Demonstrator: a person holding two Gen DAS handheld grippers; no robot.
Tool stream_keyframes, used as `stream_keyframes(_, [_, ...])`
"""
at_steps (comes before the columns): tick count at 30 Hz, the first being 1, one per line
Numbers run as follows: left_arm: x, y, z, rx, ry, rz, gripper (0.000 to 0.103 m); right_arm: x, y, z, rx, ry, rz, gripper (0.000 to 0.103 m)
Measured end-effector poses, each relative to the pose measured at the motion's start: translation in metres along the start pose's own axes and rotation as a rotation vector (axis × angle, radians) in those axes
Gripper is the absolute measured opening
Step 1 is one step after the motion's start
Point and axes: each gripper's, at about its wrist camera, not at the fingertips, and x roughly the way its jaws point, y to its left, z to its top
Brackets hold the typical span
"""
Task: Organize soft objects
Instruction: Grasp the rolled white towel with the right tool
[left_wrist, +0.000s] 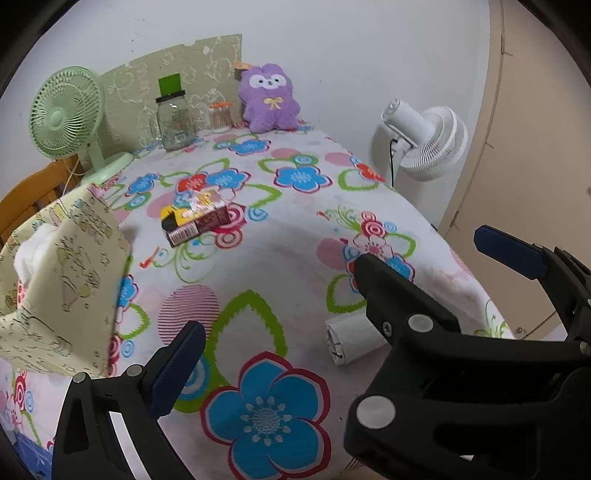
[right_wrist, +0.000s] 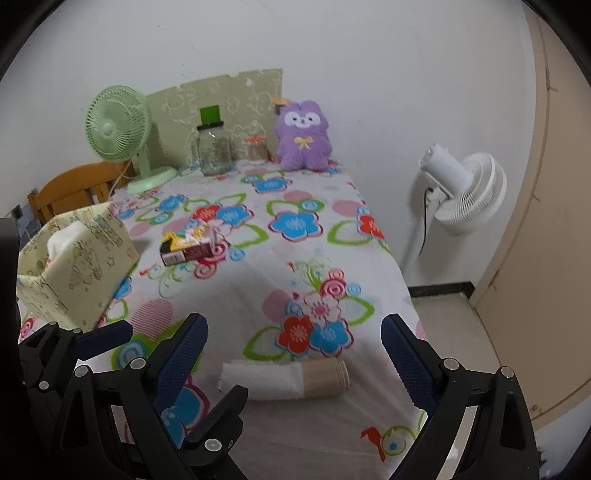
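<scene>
Right gripper (right_wrist: 291, 365), jaws spread wide and empty, hovers just above a rolled white-and-beige cloth (right_wrist: 284, 380) lying near the front edge of the flower-patterned counter (right_wrist: 258, 280). Left gripper (left_wrist: 280, 306), also spread and empty, hangs beside it. Further back sit a fabric tissue box (right_wrist: 74, 258), a small carton (right_wrist: 192, 245) and, by the wall, a purple plush toy (right_wrist: 303, 136). Judgement: a shallow pinch could unroll the cloth or nudge it off the edge.
</scene>
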Motion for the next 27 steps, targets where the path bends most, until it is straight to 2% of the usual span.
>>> stream_keyframes(14, [0.03, 0.006, -0.015, 0.033, 0.085, 0.037, 0.103, 0.038, 0.002, -0.023, 0.04, 0.135, 0.033, 0.097])
stream_keyframes(22, [0.03, 0.012, -0.016, 0.018, 0.082, 0.017, 0.103, 0.054, 0.003, -0.026, 0.08, 0.203, 0.03, 0.096])
stream_keyframes(25, [0.03, 0.013, -0.016, 0.016, 0.083, 0.012, 0.103, 0.053, 0.005, -0.026, 0.066, 0.206, 0.014, 0.09])
stream_keyframes(27, [0.03, 0.013, -0.016, 0.021, 0.084, 0.011, 0.103, 0.053, 0.008, -0.025, 0.055, 0.205, 0.0, 0.078])
